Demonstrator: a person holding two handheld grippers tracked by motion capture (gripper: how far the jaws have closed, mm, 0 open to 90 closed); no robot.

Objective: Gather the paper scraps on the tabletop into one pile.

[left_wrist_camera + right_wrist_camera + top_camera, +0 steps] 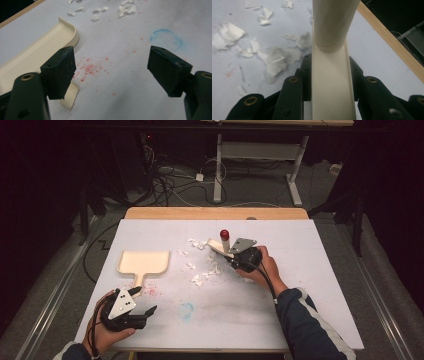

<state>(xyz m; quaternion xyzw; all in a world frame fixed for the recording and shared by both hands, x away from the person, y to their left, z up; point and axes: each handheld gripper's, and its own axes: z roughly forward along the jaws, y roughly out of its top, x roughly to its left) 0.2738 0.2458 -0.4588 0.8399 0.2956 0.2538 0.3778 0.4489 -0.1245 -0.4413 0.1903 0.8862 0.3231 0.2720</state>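
Note:
A cream dustpan (144, 261) lies flat at the table's left, handle toward me; its rim (37, 50) sits just beyond my left jaw. My left gripper (145, 300) rests near the front-left edge, open (111, 67), with nothing between its pads. Torn white paper scraps (202, 265) (125, 8) (277, 60) are scattered mid-table. My right gripper (231, 256) (329, 75) is shut on a cream tool (332, 82) with a red cap (224, 234), which is tilted over the right end of the scraps.
White paper covers the table; a wooden edge (215, 213) (387, 37) shows at the far side. A blue ring mark (186, 310) (166, 38) and red specks (150, 291) (90, 68) stain the sheet. Desk legs and cables stand on the floor beyond.

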